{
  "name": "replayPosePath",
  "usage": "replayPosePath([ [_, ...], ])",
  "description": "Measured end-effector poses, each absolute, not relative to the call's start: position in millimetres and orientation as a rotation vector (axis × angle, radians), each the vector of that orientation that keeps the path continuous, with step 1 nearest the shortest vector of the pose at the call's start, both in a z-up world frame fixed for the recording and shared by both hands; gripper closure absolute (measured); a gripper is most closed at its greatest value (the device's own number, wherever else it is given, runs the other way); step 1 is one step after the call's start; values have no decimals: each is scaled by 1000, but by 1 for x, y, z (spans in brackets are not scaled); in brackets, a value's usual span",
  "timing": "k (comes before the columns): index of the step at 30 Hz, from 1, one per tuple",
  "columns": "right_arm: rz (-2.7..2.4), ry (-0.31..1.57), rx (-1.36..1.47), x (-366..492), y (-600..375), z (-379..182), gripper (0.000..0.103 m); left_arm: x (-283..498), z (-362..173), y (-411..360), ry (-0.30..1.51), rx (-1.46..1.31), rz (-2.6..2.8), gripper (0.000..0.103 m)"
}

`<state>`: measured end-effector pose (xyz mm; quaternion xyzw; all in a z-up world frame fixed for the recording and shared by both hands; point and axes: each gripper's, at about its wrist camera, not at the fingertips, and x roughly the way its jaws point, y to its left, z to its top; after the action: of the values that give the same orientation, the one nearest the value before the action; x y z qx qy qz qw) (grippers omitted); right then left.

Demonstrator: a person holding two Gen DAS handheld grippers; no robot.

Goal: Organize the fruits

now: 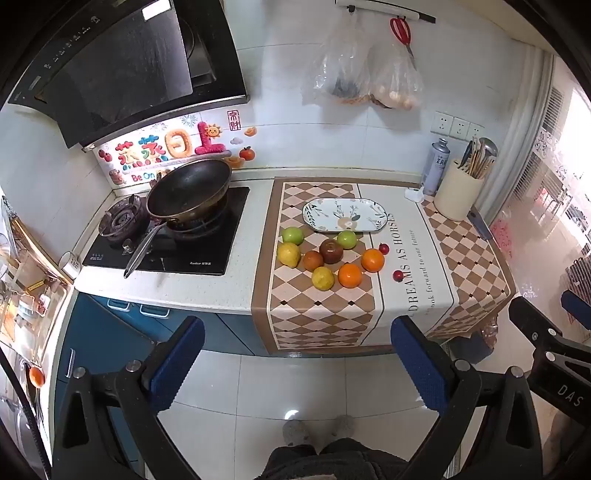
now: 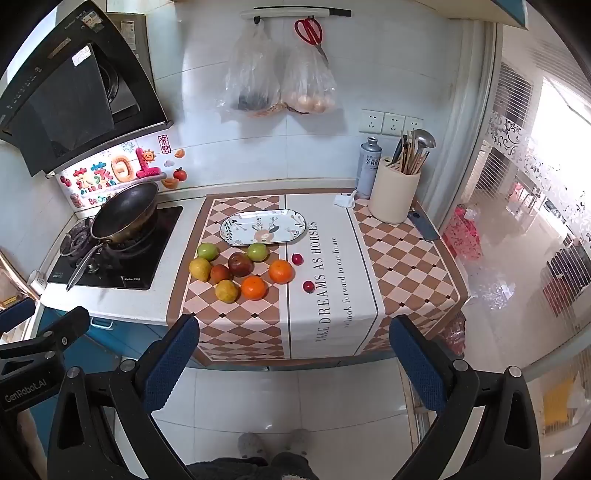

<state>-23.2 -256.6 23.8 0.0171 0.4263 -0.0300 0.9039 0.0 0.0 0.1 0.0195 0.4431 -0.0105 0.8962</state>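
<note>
Both grippers — left gripper (image 1: 295, 365), right gripper (image 2: 293, 363) — gape wide, well short of fruits (image 1: 330, 258).

Bright daylight floods from the right, overexposing that side; fisheye edges bend darkly.

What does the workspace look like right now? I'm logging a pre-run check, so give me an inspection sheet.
Surface: checkered mat on the white counter.
Job's things: oval plate empty; two green apples, two yellow fruits, two dark red fruits, two oranges clustered before it; two small red fruits apart at right.
Clutter: utensil holder, spray can, wok on stove.
Grippers: left gripper and right gripper open, empty, off the counter.
Cables: nothing seen.
Surroundings: hanging bags, red scissors, range hood.
</note>
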Motion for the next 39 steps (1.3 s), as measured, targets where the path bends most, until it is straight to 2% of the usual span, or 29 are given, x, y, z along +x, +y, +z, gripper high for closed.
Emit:
replayPosePath([
  [39, -69, 859, 47, -31, -255, 35, 0, 1, 8, -6, 901, 26, -33, 0],
])
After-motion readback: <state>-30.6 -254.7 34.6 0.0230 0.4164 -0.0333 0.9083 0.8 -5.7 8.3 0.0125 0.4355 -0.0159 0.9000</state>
